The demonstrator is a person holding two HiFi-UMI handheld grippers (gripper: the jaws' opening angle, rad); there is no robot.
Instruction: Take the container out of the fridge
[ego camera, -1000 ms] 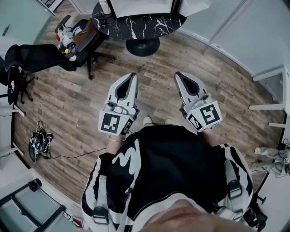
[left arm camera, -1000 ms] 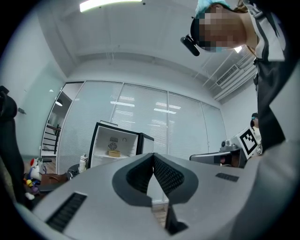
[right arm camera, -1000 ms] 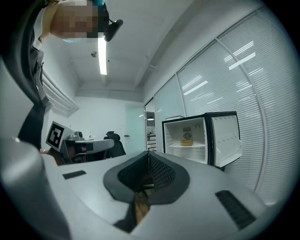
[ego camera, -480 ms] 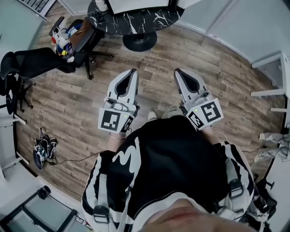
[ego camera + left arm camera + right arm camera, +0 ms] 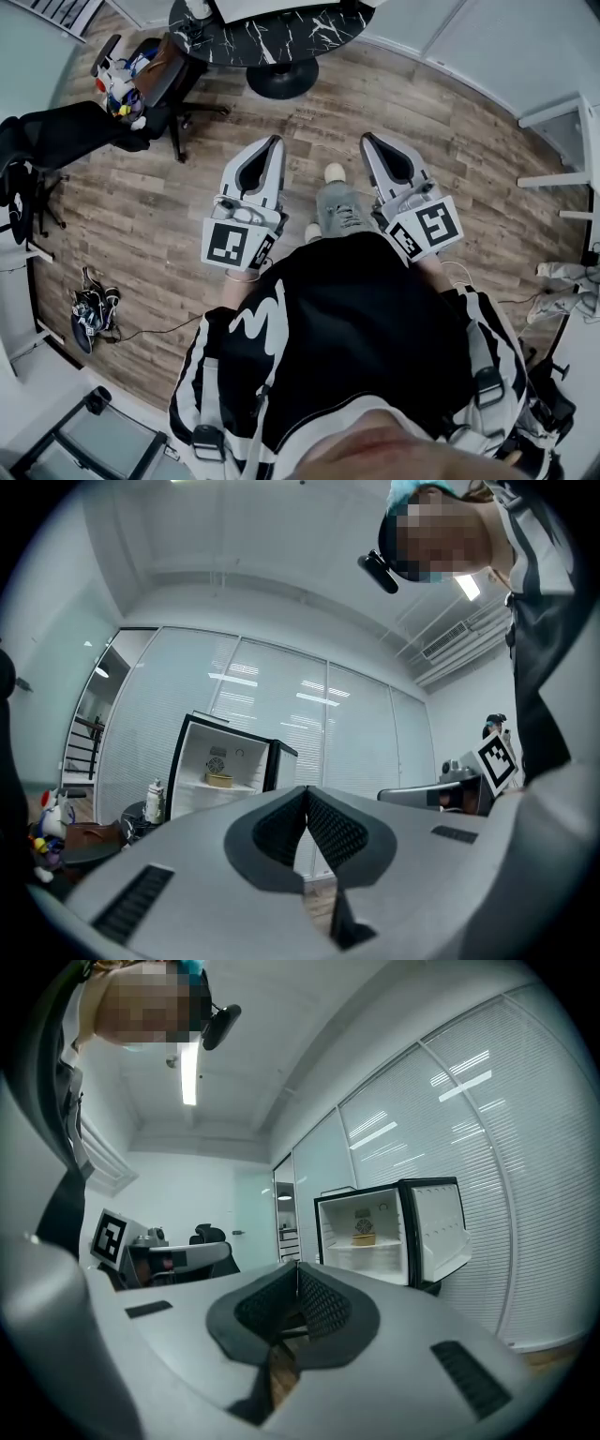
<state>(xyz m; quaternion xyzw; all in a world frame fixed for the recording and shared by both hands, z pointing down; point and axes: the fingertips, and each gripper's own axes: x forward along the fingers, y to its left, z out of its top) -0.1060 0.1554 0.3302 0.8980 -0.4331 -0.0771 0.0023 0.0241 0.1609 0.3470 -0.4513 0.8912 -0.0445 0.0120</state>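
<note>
We read head view as high overhead, lens steeply down over own torso (image 5: pixel 356 319). Left hand-held gripper (image 5: pixel 275 142) at 11 o'clock, right hand-held gripper (image 5: pixel 367 139) at 1 o'clock, both near; wooden floor (image 5: pixel 141 216) beyond. Left gripper view rides low on its tool, looks along own jaws, roughly level; open fridge (image 5: pixel 234 757) far off at 9 o'clock. Right gripper view same; fridge at 3 o'clock. We find fridge shared by both gripper views; each catches other's marker cube (image 5: pixel 497 757) at edge.

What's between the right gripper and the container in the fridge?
Nothing visible in the right gripper view: right gripper, shut, faces the open fridge, container on its shelf.
</note>
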